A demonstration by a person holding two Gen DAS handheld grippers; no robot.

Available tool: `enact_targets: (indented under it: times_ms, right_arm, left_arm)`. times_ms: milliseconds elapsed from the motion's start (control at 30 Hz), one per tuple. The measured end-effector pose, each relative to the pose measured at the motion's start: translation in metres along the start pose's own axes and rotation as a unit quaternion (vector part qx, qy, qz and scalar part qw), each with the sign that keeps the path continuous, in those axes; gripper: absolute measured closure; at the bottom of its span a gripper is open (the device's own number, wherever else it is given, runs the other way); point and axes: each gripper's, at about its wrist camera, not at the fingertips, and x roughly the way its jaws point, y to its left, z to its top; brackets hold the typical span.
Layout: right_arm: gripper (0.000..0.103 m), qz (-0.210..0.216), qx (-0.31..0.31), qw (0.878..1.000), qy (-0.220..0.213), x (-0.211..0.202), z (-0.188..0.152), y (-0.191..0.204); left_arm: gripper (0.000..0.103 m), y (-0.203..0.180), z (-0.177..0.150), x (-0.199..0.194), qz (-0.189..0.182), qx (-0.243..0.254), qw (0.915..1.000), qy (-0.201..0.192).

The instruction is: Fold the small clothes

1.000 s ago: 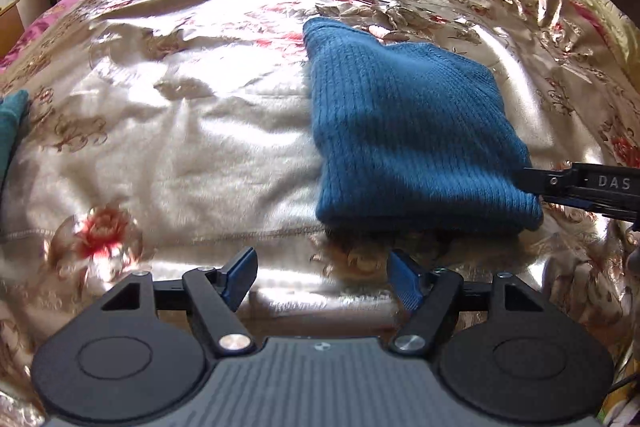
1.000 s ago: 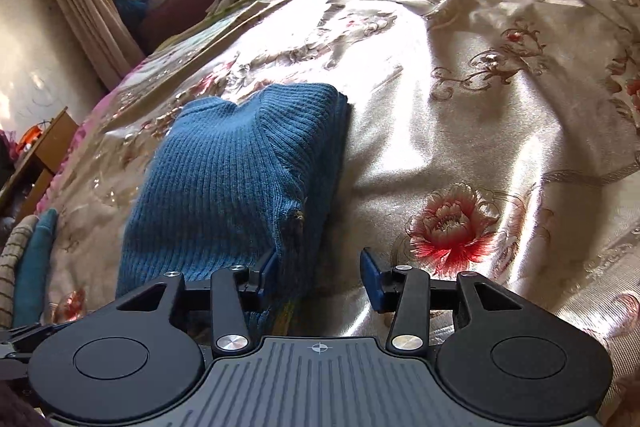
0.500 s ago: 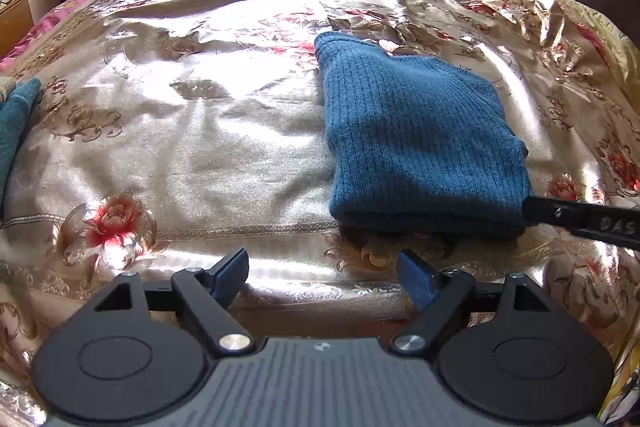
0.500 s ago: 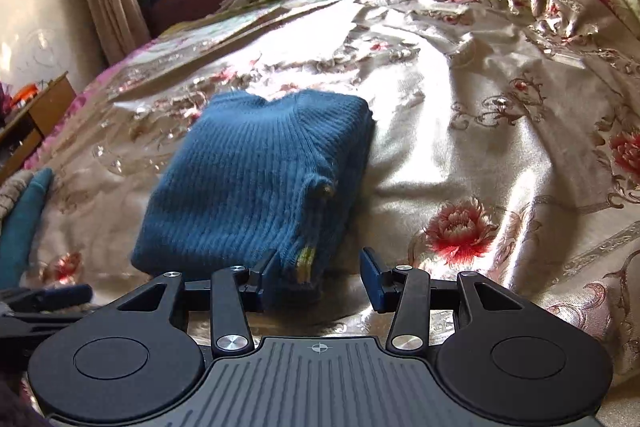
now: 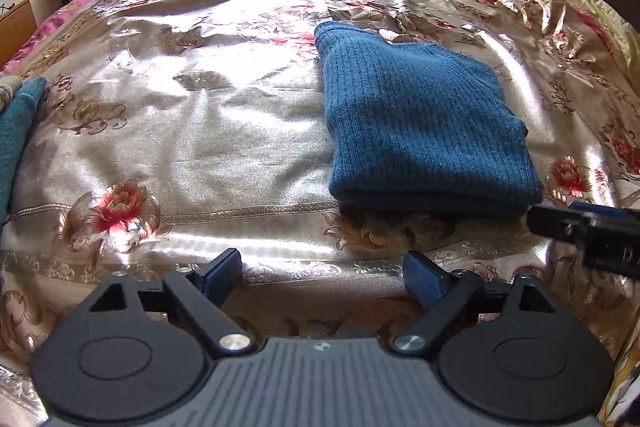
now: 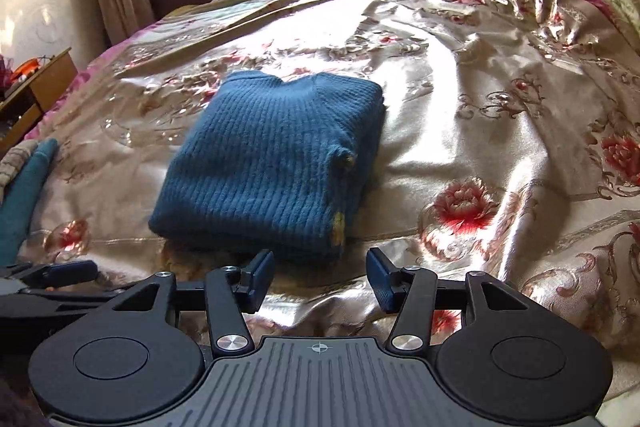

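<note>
1. The left claw [image 5: 322, 269], black with blue ribbed pads, is seen at the bottom of the left wrist view; its jaws have just been opening and stand wide apart, with nothing between them but bedspread.
2. The right claw [image 6: 320, 275], of the same build, is seen at the bottom of the right wrist view; its jaws have just been opening and stand moderately apart, and nothing is gripped.
3. The folded blue rib-knit sweater [image 6: 276, 163] is laid flat on the bed just beyond the right claw, its near folded edge close ahead of the left pad and not touched by it.
4. From the left claw, the sweater [image 5: 420, 123] is found ahead and to the right, apart from the pads.
5. A thick, roughly rectangular stack with rounded folded edges is formed by the sweater; a small yellowish patch is shown on its right side.
6. The glossy beige satin bedspread with red flowers [image 6: 480, 155] is spread beneath, wrinkled and brightly lit.
7. A teal cloth [image 5: 18, 131] is seen at the bed's left edge, well apart from the sweater.
</note>
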Motion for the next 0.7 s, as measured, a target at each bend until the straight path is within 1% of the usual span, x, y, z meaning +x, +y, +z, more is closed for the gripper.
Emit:
enact_targets:
  times_ms: [67,100,133,200,267,333,567,700]
  right_arm:
    - [0.05,-0.003,-0.015,1.0,-0.001,-0.002,-0.004,0.007]
    - [0.047,-0.006,-0.021,1.0,-0.002,-0.003,-0.005,0.009]
    - [0.045,-0.009,-0.023,1.0,-0.002,-0.003,-0.005,0.01]
    - [0.044,-0.012,-0.018,1.0,-0.001,-0.004,-0.005,0.009]
    - [0.041,-0.014,-0.01,1.0,0.0,-0.005,-0.006,0.006]
    - [0.034,-0.019,-0.008,1.0,0.002,-0.007,-0.008,0.006]
    - [0.029,-0.027,-0.009,1.0,0.004,-0.012,-0.017,0.007]
    - [0.025,-0.027,-0.008,1.0,0.0,-0.016,-0.017,0.008]
  left_arm:
    - [0.01,-0.002,-0.001,-0.001,0.0,0.002,1.0,0.001]
    - [0.01,-0.003,-0.001,-0.002,0.0,0.003,1.0,0.003]
    - [0.009,-0.004,-0.002,-0.002,0.001,0.005,1.0,0.004]
    - [0.008,-0.007,-0.003,-0.004,0.003,0.008,0.9999,0.006]
    - [0.006,-0.009,-0.004,-0.005,0.004,0.011,0.9999,0.009]
    - [0.006,-0.011,-0.004,-0.006,0.006,0.015,0.9998,0.013]
    - [0.004,-0.015,-0.007,-0.008,0.007,0.02,0.9993,0.03]
    - [0.004,-0.014,-0.008,-0.011,0.0,0.014,0.9994,0.032]
